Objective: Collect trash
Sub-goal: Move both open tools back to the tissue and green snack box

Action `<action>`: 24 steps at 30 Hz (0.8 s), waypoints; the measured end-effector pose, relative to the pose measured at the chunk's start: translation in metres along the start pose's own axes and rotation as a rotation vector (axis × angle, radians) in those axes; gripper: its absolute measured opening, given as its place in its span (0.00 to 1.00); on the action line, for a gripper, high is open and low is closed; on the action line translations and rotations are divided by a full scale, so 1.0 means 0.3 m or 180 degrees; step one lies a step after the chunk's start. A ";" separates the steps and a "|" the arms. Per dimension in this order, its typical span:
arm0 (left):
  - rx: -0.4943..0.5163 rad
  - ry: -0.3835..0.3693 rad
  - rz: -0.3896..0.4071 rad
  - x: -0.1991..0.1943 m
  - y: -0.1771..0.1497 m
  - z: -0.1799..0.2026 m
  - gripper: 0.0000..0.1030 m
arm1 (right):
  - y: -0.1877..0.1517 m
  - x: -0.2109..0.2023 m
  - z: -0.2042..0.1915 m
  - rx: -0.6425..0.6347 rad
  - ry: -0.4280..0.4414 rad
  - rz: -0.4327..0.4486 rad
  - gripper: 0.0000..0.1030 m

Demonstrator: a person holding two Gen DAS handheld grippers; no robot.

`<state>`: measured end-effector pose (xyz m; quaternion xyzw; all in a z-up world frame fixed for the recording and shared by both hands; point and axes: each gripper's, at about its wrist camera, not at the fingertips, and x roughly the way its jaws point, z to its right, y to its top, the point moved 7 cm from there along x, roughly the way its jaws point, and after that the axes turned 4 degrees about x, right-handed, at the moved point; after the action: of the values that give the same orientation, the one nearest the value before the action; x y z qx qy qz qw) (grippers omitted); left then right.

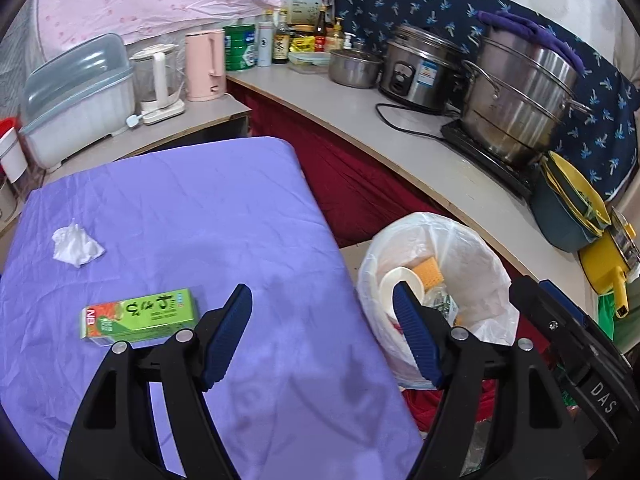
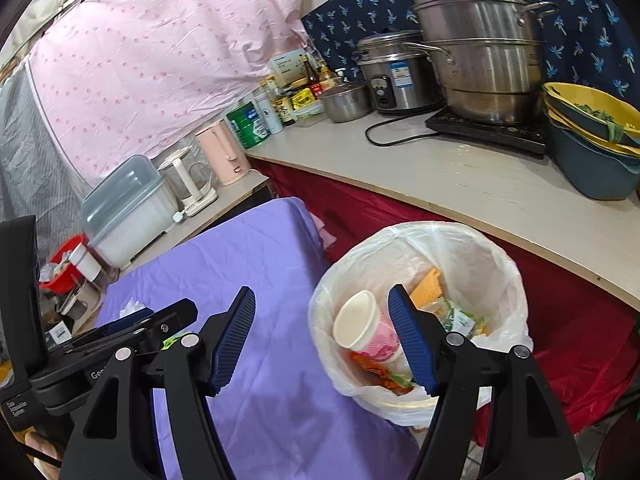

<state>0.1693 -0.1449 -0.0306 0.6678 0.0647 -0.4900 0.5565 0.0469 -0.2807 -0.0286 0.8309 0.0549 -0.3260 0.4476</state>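
Note:
A green box and a crumpled white tissue lie on the purple-covered table. A trash bin lined with a white bag stands right of the table; it holds a paper cup, a yellow sponge and wrappers. My left gripper is open and empty above the table's right edge, the box just left of its left finger. My right gripper is open and empty above the bin, with the cup between its fingers in view. The left gripper also shows in the right wrist view.
A curved counter carries steel pots, a rice cooker, bottles and stacked yellow and blue bowls. A pink kettle, a glass kettle and a lidded plastic box stand on a side shelf behind the table.

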 end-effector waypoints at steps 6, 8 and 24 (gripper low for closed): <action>-0.0177 0.0147 0.0047 -0.046 -0.024 -0.142 0.68 | -0.029 0.017 -0.112 -0.0126 0.0091 -0.0044 0.65; -0.0239 0.0217 0.0065 -0.061 -0.035 -0.194 0.70 | -0.045 0.029 -0.153 -0.0173 0.0125 -0.0075 0.65; -0.0845 0.0806 -0.0010 -0.158 -0.167 -0.686 0.73 | -0.230 0.195 -0.501 -0.0579 0.0437 -0.0489 0.65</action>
<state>0.2331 0.0615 -0.0507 0.6447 0.1994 -0.3902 0.6264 0.1402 -0.1341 -0.0539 0.8005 0.1782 -0.2954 0.4900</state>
